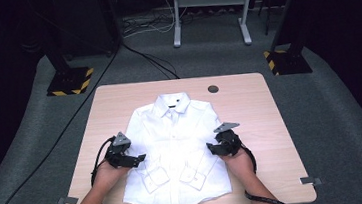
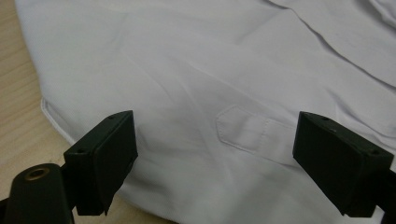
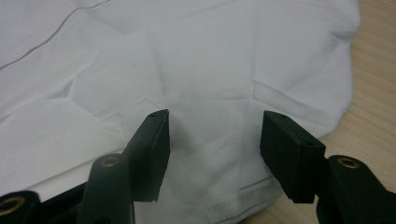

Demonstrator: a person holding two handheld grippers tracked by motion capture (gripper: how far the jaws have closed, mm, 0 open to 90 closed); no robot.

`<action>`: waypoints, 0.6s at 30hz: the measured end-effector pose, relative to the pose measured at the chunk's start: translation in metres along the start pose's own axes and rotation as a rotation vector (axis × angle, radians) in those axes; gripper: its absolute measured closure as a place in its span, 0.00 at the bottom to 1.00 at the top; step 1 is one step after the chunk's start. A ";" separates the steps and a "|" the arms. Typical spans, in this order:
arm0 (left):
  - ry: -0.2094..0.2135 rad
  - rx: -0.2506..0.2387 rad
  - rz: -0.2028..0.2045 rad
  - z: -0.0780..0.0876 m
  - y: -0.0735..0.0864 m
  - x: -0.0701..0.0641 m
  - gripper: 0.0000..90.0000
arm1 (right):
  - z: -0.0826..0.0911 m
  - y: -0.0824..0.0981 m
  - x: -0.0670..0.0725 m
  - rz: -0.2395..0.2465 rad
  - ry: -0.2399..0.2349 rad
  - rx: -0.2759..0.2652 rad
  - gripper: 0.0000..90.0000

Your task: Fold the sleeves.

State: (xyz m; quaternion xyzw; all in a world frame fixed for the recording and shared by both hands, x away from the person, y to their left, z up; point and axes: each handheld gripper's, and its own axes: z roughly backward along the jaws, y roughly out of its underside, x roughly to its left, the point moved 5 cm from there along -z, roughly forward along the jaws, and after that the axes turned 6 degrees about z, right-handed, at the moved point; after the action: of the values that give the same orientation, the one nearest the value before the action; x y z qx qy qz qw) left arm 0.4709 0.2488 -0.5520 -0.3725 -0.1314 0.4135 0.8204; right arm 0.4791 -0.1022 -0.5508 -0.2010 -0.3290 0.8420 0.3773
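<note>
Both grippers, left point(image 1: 137, 159) and right point(image 1: 212, 148), have jaws apart over the shirt point(image 1: 176, 147) lying flat on the worktop point(image 1: 114, 103); a shallow pinch could catch one layer and drag the fold askew.

We count one white button-up cotton shirt point(image 1: 173, 143) on one light wooden table point(image 1: 249, 100), two black handheld grippers point(image 1: 142, 158) point(image 1: 211, 148), and two yellow-and-black striped stand bases point(image 1: 70, 81) on the floor.
</note>
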 end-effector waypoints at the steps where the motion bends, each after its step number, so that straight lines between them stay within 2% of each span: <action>1: -0.002 0.000 0.001 -0.002 0.000 0.001 0.15 | -0.001 0.001 0.000 0.003 0.002 0.003 0.47; 6: -0.004 0.008 -0.009 -0.009 0.004 0.000 0.15 | -0.004 0.001 0.004 0.000 0.005 -0.005 0.46; 16: 0.003 0.023 -0.022 -0.004 0.008 -0.002 0.15 | -0.002 0.002 0.007 0.010 -0.005 0.001 0.47; 18: 0.005 0.035 -0.025 -0.001 0.006 -0.001 0.18 | -0.001 0.001 0.009 0.030 -0.014 0.010 0.48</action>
State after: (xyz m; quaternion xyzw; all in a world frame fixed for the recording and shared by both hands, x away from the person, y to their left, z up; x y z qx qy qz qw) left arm 0.4671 0.2496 -0.5574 -0.3577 -0.1265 0.4045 0.8321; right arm 0.4735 -0.0957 -0.5529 -0.1981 -0.3244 0.8505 0.3635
